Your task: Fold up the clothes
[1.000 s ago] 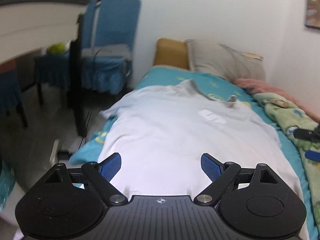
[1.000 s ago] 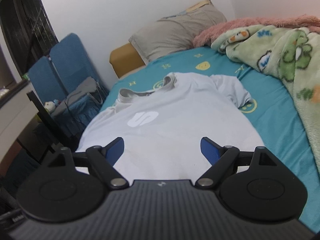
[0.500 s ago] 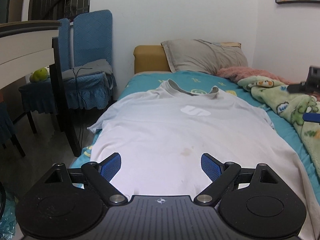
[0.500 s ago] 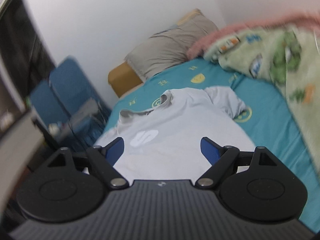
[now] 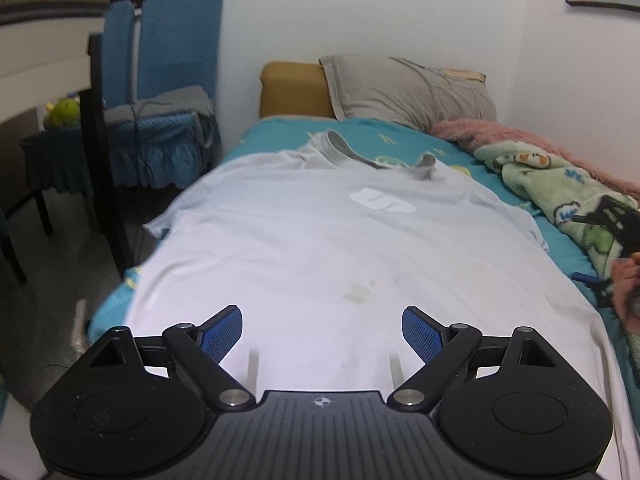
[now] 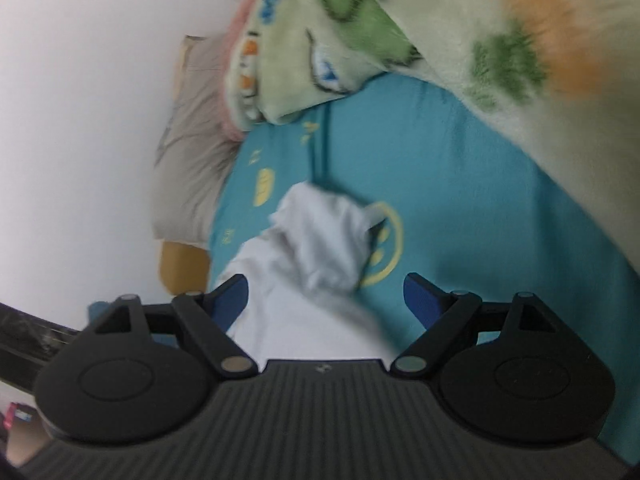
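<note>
Lying flat, white T-shirt (image 5: 320, 248), grey collar, stained

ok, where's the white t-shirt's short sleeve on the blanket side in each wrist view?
Left wrist: white t-shirt's short sleeve at right of middle, at the shirt's right edge beside the green cartoon-print fleece blanket.
Right wrist: crumpled at centre, just ahead of the open jaws.
Shared landmark: grey pillow.
</note>
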